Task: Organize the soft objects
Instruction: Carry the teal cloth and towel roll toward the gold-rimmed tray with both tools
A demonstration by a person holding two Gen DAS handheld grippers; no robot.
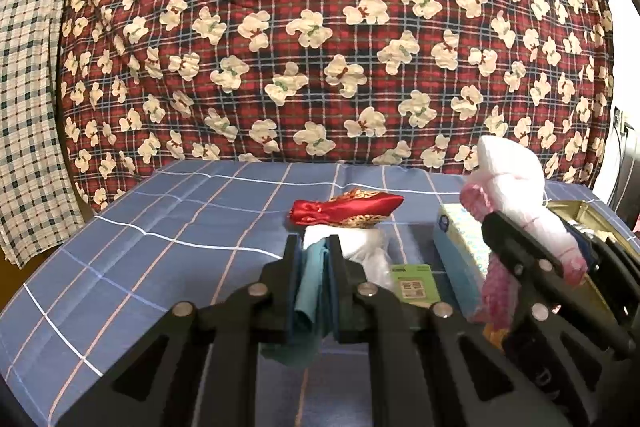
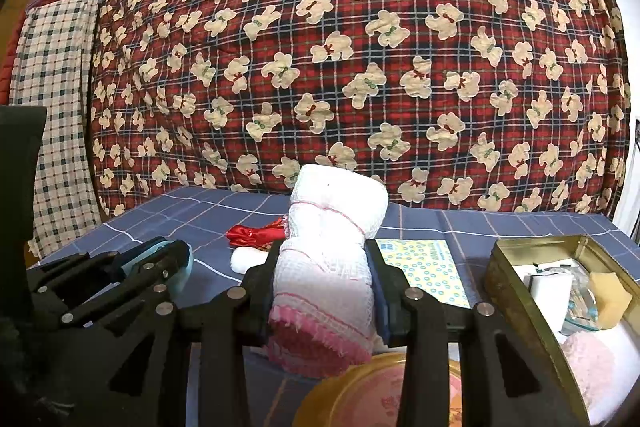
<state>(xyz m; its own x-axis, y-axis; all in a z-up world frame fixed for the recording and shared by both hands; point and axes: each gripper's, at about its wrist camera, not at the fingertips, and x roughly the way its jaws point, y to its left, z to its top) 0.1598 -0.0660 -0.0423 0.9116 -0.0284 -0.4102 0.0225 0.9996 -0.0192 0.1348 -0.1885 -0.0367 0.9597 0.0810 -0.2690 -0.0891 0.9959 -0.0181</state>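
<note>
At the far left a cream and dark green checked cloth (image 1: 28, 107) hangs from a hanger, and beside it a red plaid quilt printed with cream teddy bears (image 1: 340, 39) fills the whole back of the room. Below it the tabletop (image 1: 152, 223) is covered by a blue cloth crossed with thin white and pink lines. The left claw (image 1: 313, 255) is clamped on a folded teal cloth (image 1: 308, 291), held above that blue surface. Just beyond it lie a white cloth bundle (image 1: 360, 243) and a red satin pouch with gold trim (image 1: 344, 213). To the right sits a pale blue box with a ring pattern (image 2: 424, 267). The right claw (image 2: 322, 267) is clamped on a rolled white and pink towel (image 2: 328, 247), held upright. Farthest right stands an open gold tin (image 2: 516, 291) holding a yellow sponge (image 2: 608, 299) and other soft pieces
</note>
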